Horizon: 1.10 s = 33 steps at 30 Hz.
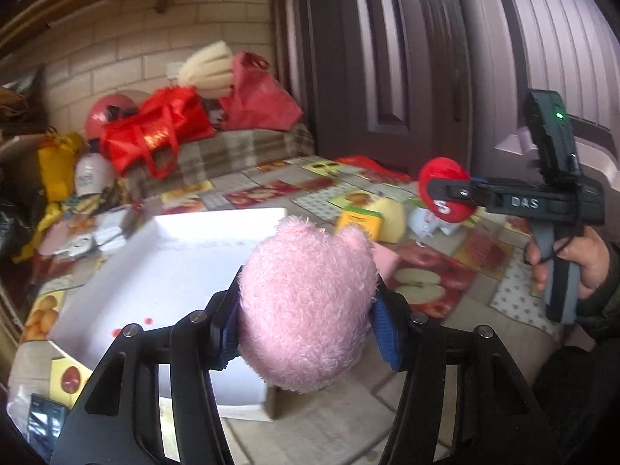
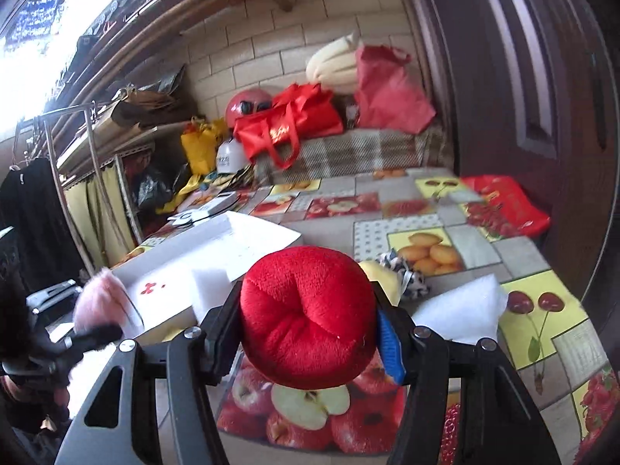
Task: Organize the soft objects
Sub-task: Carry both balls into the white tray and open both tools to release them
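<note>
pink plush [image 1: 306, 306] | clamped in left hand-held gripper [image 1: 304, 333] | above white tray [image 1: 162, 271]

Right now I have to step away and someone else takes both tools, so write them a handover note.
Left tool: shut on the fluffy pink plush toy, held above the shallow white cardboard tray.
Right tool: shut on the round red plush toy, above the fruit-print tablecloth.
Done: both toys lifted.
Left: a yellow soft piece, a black-and-white patterned cloth and white foam lie on the table.
</note>
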Each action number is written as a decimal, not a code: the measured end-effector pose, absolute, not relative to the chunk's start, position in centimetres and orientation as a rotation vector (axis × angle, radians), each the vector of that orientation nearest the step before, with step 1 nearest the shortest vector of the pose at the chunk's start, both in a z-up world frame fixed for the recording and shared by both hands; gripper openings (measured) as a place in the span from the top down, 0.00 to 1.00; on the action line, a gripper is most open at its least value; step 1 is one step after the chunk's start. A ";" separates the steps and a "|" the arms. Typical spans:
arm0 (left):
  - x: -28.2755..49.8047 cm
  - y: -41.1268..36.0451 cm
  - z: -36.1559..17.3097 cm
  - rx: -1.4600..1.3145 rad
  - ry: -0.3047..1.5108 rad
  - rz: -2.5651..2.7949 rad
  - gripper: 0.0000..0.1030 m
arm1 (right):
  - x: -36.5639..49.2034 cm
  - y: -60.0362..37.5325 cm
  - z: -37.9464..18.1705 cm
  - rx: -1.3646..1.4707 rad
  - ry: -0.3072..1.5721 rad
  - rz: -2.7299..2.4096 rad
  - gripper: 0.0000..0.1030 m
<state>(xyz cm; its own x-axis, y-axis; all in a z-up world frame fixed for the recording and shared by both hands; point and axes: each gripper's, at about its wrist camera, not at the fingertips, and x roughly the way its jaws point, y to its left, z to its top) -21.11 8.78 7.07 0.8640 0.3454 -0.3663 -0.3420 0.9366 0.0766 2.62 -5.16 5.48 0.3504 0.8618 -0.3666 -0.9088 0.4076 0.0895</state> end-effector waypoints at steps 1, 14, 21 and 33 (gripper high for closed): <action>-21.4 9.3 6.7 0.020 0.374 0.409 0.45 | 2.4 -5.1 5.2 -0.147 0.360 1.132 0.41; -24.2 13.7 6.0 -0.098 0.343 0.573 0.45 | 1.2 -3.0 4.4 -0.139 0.300 1.112 0.41; -23.1 16.2 4.9 -0.090 0.400 0.621 0.45 | -0.9 -0.2 4.1 -0.203 0.272 1.175 0.41; -23.9 19.1 4.7 -0.162 0.369 0.682 0.45 | -7.7 4.7 3.2 -0.352 0.214 1.406 0.41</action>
<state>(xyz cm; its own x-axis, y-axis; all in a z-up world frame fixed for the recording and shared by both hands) -23.93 19.08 4.74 0.7145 0.5849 -0.3838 -0.6416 0.7666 -0.0260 -7.65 4.66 3.15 0.1570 0.9230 -0.3514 -0.9857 0.1244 -0.1137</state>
